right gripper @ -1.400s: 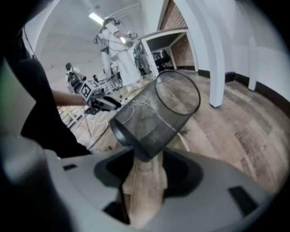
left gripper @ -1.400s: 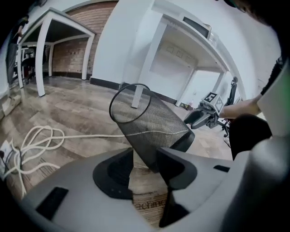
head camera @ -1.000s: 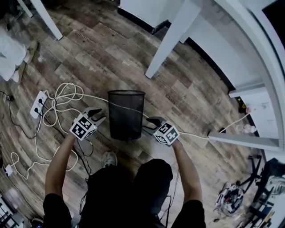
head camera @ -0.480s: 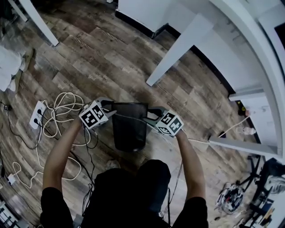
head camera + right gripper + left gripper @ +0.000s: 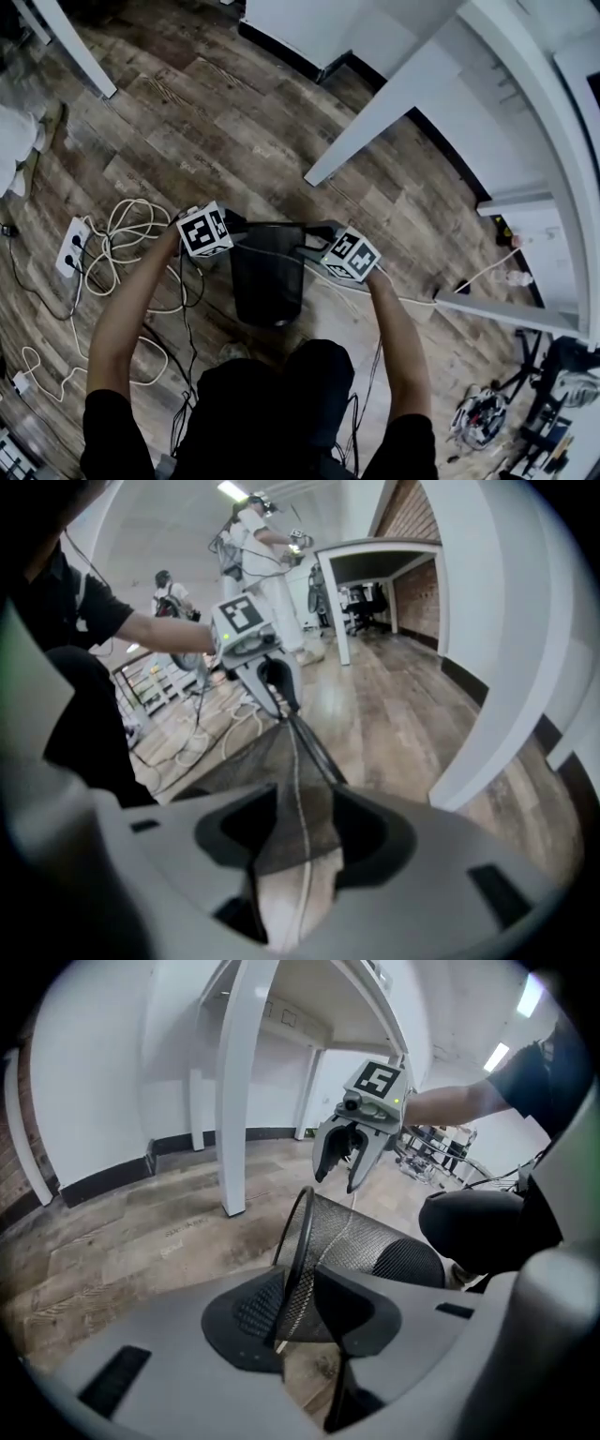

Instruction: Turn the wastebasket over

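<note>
While the black cylindrical wire-mesh wastebasket [image 5: 267,281] is leaning on the wood-plank floor [image 5: 187,122], the left claw [image 5: 234,223] is closing around its round rim and the right claw [image 5: 314,242] is straddling the mesh wall, jaws apart.

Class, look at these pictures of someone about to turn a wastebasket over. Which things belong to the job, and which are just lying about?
Part of the job:
- black mesh wastebasket
- left gripper, jaws closing, astride the rim
- right gripper, jaws apart, astride the opposite rim

Lying about:
- white cable coils on the floor
- power strip
- white table leg
</note>
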`<state>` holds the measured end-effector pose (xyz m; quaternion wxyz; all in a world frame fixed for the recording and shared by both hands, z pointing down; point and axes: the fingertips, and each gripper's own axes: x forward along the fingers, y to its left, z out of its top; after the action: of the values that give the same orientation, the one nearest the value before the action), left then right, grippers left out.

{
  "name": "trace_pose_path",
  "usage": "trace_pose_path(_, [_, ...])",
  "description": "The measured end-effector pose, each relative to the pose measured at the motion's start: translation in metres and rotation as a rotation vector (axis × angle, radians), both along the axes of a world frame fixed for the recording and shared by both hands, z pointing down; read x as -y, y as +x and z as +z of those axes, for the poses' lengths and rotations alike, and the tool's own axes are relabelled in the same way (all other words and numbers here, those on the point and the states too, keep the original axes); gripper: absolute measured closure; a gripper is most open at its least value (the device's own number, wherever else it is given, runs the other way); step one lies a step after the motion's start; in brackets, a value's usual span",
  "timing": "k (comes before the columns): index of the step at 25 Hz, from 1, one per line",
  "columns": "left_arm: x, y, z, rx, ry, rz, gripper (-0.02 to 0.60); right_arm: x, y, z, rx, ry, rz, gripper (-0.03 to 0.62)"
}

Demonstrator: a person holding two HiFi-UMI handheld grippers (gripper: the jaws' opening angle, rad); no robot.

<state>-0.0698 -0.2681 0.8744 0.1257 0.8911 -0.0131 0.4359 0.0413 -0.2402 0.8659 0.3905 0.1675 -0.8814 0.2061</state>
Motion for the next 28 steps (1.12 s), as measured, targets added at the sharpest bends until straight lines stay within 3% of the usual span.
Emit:
trace_pose_path(6, [0.000, 0.010, -0.001, -0.015, -0.048, 0.010, 0.452, -0.009, -0.002, -0.001, 0.008, -0.003, -0.012, 0.390])
trace_pose_path(9, [0.006, 0.013, 0.000, -0.011, -0.091, 0.019, 0.391, -0.012, -0.001, -0.001, 0.012, -0.003, -0.009, 0.390])
trace_pose_path(11, [0.003, 0.014, -0.001, -0.009, -0.149, 0.053, 0.399, -0.014, -0.001, 0.000, 0.017, 0.001, -0.006, 0.390])
trace_pose_path(14, [-0.002, 0.017, -0.003, -0.035, -0.202, 0.082, 0.460, -0.018, -0.002, 0.003, 0.018, 0.002, -0.005, 0.390])
trace_pose_path(22, [-0.013, 0.015, -0.007, -0.031, -0.180, 0.175, 0.503, -0.029, -0.002, 0.004, 0.030, -0.011, 0.013, 0.391])
trace_pose_path(28, [-0.032, 0.008, -0.020, -0.012, -0.193, 0.159, 0.518, -0.047, -0.004, -0.002, 0.030, -0.012, 0.009, 0.391])
